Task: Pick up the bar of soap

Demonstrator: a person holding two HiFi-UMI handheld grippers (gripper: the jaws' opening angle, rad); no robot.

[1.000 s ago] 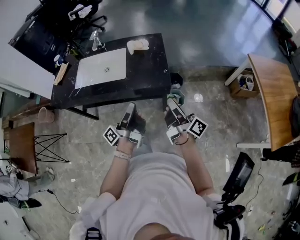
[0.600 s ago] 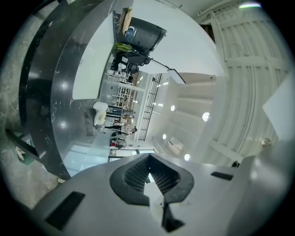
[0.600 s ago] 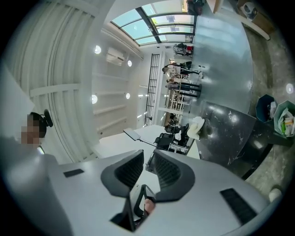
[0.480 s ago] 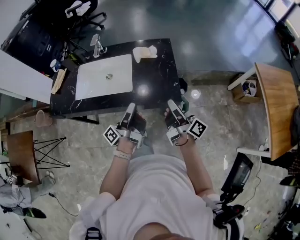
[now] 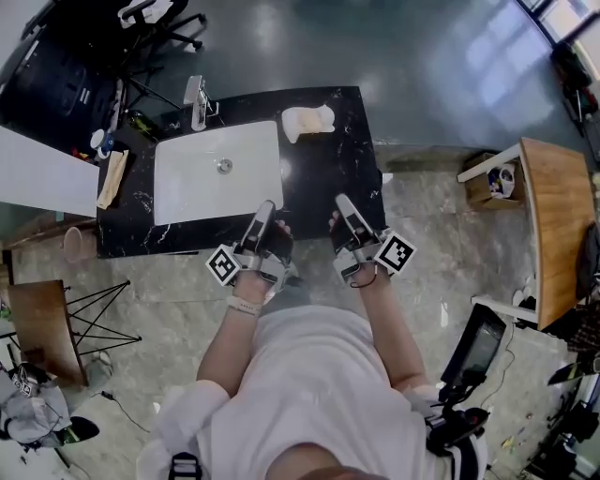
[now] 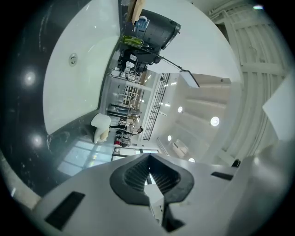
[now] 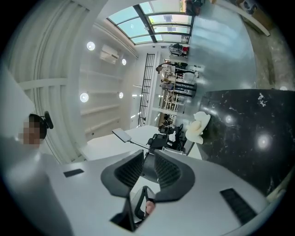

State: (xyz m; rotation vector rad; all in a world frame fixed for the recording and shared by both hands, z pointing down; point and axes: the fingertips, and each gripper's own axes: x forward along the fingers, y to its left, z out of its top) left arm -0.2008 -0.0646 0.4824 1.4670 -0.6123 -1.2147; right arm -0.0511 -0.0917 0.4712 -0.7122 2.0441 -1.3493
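Note:
A cream-white lump (image 5: 307,122), which may be the bar of soap, lies at the back of a black marble counter (image 5: 328,178), right of the white sink (image 5: 217,172). It also shows in the left gripper view as a pale lump (image 6: 101,127) and in the right gripper view (image 7: 198,126). My left gripper (image 5: 267,206) (image 6: 149,157) is shut and holds nothing, its tip over the counter's front edge by the sink. My right gripper (image 5: 342,202) (image 7: 148,154) hangs over the front edge too, with a narrow gap between its pads and nothing in it. Both are well short of the lump.
A faucet (image 5: 195,101) stands behind the sink. A wooden piece (image 5: 111,178) lies at the counter's left end. A wooden desk (image 5: 553,216) and a box (image 5: 492,173) are to the right, a black chair (image 5: 155,19) behind, a wire-legged stool (image 5: 47,328) at left.
The person has walked towards the counter, which has come nearer and lower in the head view. Both grippers, earlier over the floor, now reach over its front edge. Their jaws look unchanged.

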